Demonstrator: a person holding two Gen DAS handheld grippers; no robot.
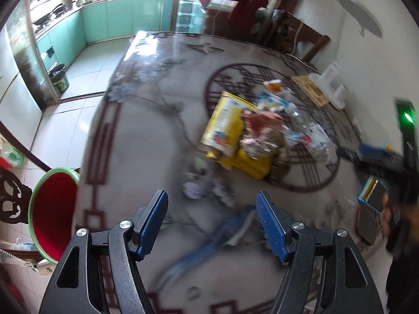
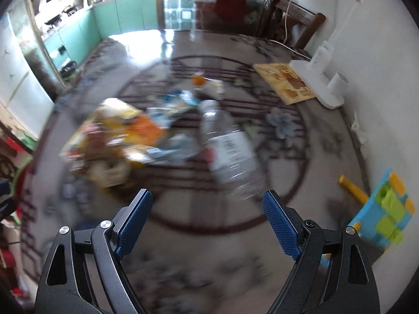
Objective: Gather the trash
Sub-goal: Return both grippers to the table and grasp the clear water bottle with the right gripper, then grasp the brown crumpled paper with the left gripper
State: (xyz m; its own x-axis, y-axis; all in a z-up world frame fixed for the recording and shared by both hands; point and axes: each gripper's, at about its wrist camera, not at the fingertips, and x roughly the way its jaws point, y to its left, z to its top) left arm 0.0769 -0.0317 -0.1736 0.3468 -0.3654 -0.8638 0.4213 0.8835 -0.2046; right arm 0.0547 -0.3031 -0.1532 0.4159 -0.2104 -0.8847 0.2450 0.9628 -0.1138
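Your left gripper (image 1: 211, 208) hangs over the patterned table (image 1: 136, 141), its blue pads spread with nothing between them. Ahead of it lies a blurred heap of trash: a yellow carton (image 1: 225, 125), crumpled wrappers (image 1: 258, 136) and a clear plastic bottle (image 1: 303, 120). A few small paper wads (image 1: 193, 189) lie just beyond the pads. A red bin with a green rim (image 1: 52, 209) stands off the table's left edge. Your right gripper (image 1: 379, 157) shows at the right edge.

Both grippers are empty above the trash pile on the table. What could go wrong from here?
The clear plastic bottle lies on its side, so it may roll off when the right gripper, jaws open, closes on it. The pile around the yellow carton is loose and may scatter if nudged. Heavy blur makes aiming uncertain, and the red bin sits off the table's edge.
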